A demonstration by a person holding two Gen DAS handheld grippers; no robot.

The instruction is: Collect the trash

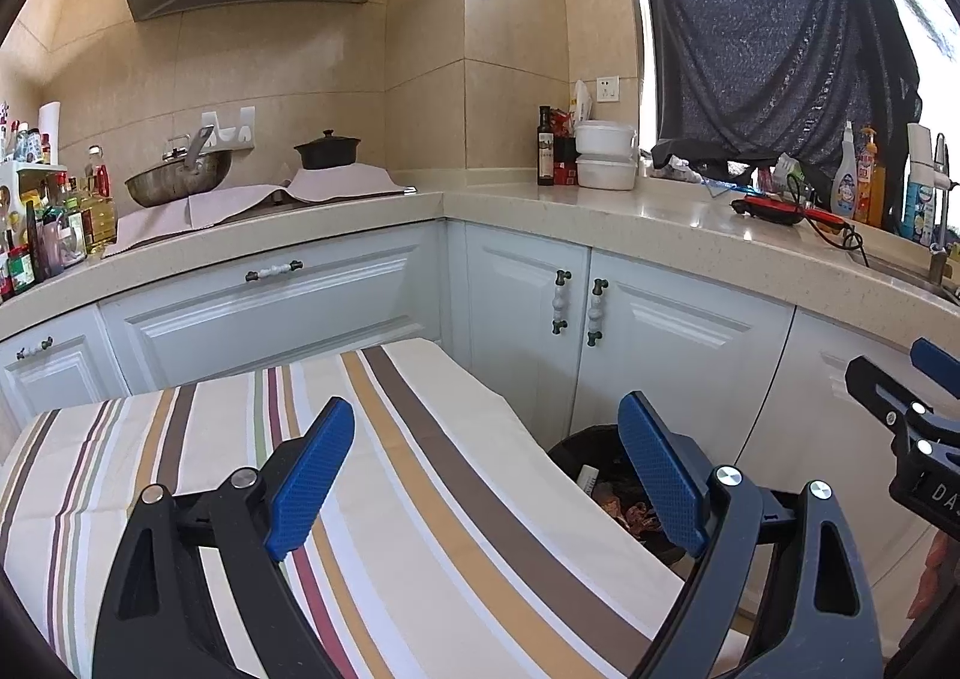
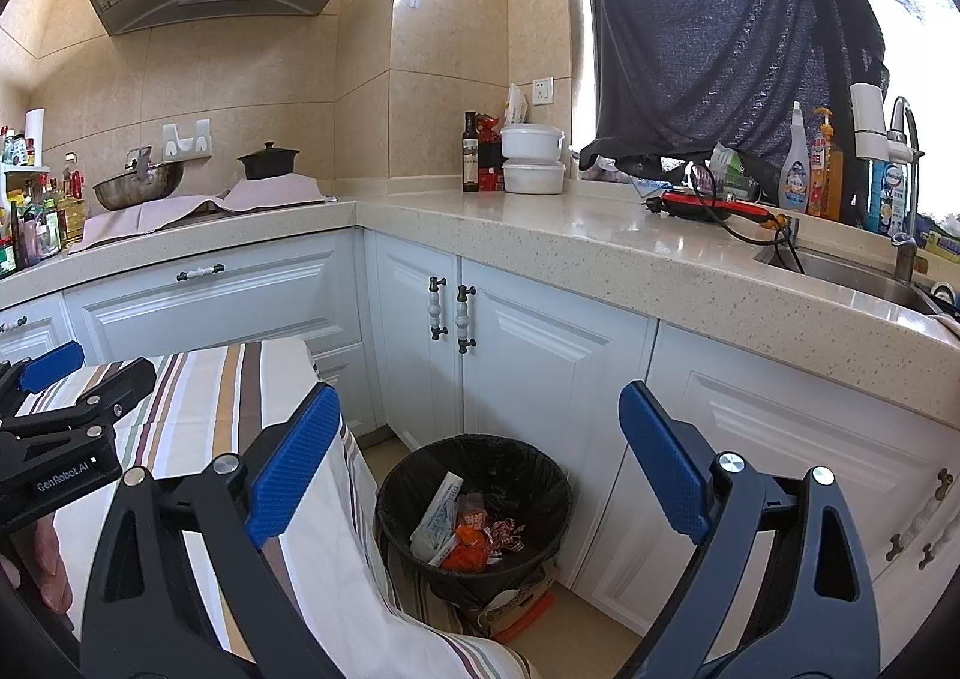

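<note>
A round bin with a black liner (image 2: 474, 505) stands on the floor beside the striped table. Inside it lie trash wrappers (image 2: 465, 535): a white packet, orange pieces and a red-and-white one. My right gripper (image 2: 480, 469) hovers above the bin, open, with nothing between its blue pads. My left gripper (image 1: 486, 475) is open and empty over the striped tablecloth (image 1: 420, 499). The bin (image 1: 606, 475) shows partly behind the table edge in the left wrist view. Each gripper appears at the edge of the other's view: the right gripper (image 1: 918, 415) and the left gripper (image 2: 66, 397).
White cabinets (image 2: 540, 355) run under an L-shaped stone counter (image 2: 600, 247) close behind the bin. The counter carries a wok, a black pot, white containers, bottles and a red tool. A sink (image 2: 858, 271) sits at right. A cardboard box (image 2: 516, 604) lies under the bin.
</note>
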